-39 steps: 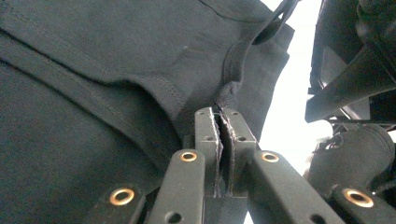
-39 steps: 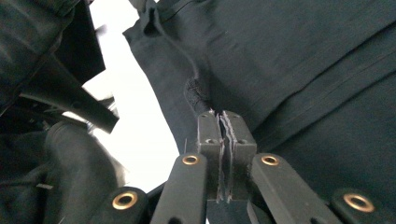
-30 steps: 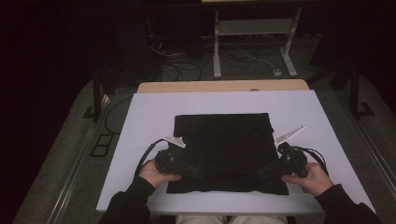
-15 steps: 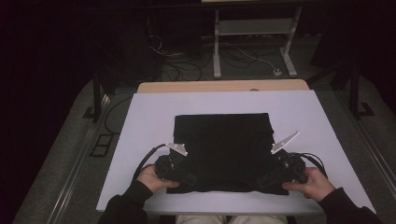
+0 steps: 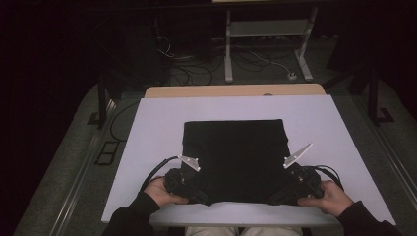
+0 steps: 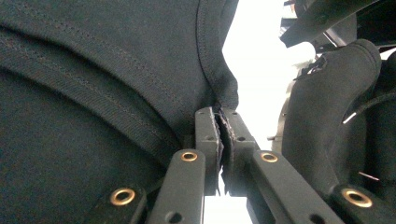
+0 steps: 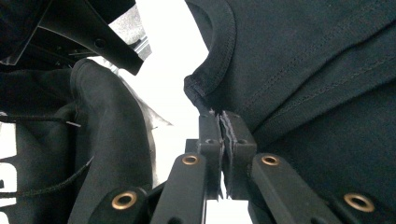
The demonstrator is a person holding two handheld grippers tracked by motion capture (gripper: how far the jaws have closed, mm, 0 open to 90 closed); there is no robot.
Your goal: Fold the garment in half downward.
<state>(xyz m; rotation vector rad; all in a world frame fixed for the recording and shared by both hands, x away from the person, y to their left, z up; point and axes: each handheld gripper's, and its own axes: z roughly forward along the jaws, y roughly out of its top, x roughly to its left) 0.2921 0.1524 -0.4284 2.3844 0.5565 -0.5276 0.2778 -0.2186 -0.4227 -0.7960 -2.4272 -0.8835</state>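
I count one black garment (image 5: 235, 160), two grippers and two hands on my table (image 5: 147, 147). The garment is folded to a nearly square shape and lies flat in the middle of the white table top, its near edge close to the table's front edge. The cloth is a soft knit with rows of double stitching along the hems, which I see well in both gripper views.

My left gripper (image 5: 199, 196) is at the near left corner of the garment. In the left gripper view its two black jaws stand pressed together, with a thin corner of the hemmed cloth (image 6: 219, 93) pinched between the pads. My right gripper (image 5: 278, 197) is at the near right corner; in the right gripper view its jaws are also closed tight on a hemmed corner (image 7: 201, 95).

Each gripper carries one grey three-cornered plate on top and one black cable. The arms of the jaws are flat black bars with brass-coloured rivets. My left hand (image 5: 160, 191) and right hand (image 5: 327, 196) hold the two grippers, and both come from dark sleeves.
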